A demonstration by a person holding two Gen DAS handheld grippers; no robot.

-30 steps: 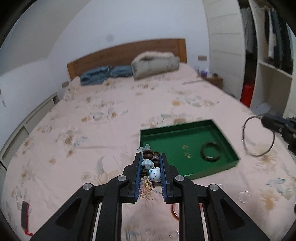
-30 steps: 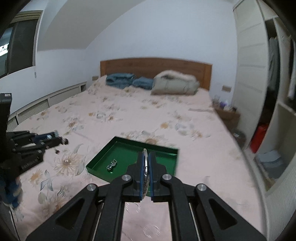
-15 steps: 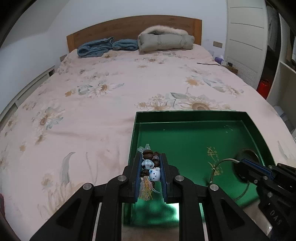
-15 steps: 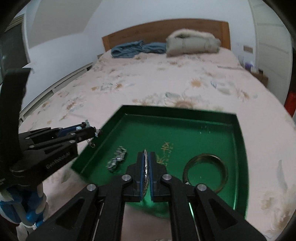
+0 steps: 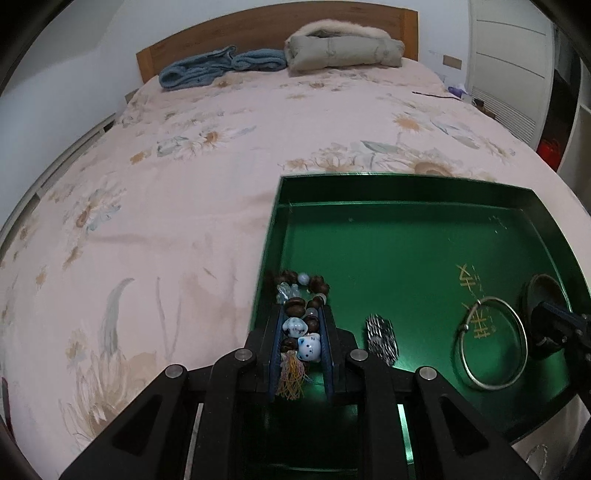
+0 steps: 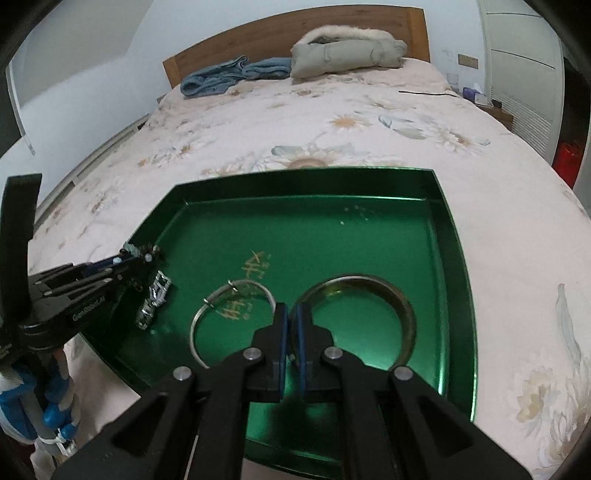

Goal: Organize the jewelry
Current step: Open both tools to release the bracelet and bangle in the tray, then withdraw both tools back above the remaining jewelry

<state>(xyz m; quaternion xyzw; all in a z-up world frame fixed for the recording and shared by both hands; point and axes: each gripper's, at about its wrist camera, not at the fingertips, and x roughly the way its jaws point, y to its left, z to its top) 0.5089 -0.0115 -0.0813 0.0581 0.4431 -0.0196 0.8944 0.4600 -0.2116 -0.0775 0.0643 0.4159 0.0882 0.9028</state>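
Left gripper (image 5: 301,334): over the near left corner of the green tray (image 5: 406,192), fingers parted a little with the beaded bracelet (image 5: 301,321) wedged between them; from the pictures I cannot tell if they press it or have let go
Beaded bracelet: brown beads, a pale blue bead, two blue-and-white ceramic charms and a yellow tassel; its far loop spills past the fingertips onto the tray's left edge
Right gripper (image 6: 291,332): low over the tray's near middle, fingers close together with a narrow gap; whether the silver ring sits in that gap is not clear
Silver wire bangle (image 6: 207,317): lying flat on the tray floor, just left of the right gripper, over the gold characters
Dark bangle (image 6: 399,306): thicker, flat on the tray, just right of the right gripper
Silver chain bracelet (image 6: 153,299): heaped on the tray floor near the left gripper
Green tray: resting on the bed (image 5: 184,166), on a pink floral sheet
Far end of bed: blue folded clothes (image 6: 221,75) and a beige jacket (image 6: 347,51) against the wooden headboard (image 6: 288,33)
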